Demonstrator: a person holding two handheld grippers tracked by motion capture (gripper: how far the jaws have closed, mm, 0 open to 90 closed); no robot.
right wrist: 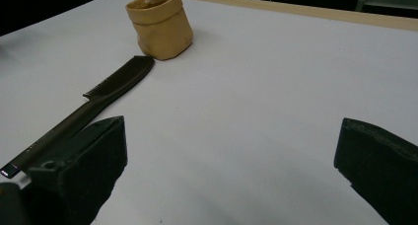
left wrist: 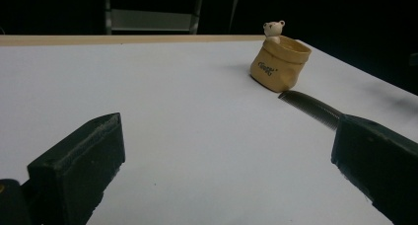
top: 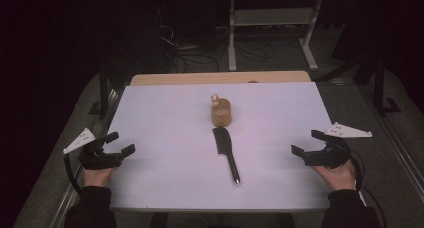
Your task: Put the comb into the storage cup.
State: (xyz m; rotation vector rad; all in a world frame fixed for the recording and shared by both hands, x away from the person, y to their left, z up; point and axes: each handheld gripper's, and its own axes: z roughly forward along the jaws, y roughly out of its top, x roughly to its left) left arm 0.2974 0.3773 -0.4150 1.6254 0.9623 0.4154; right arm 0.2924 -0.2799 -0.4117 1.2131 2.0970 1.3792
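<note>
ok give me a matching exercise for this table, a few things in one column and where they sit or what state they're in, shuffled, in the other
Column one:
1. comb
2. bear pot
3. left gripper
4. right gripper

Column two:
a. standing upright, past the middle of the table
b. open and holding nothing, at the right edge of the table
c. lying flat in the middle, handle toward the person
d. open and holding nothing, at the left edge of the table

Pairs: 1-c, 2-a, 3-d, 4-b
</note>
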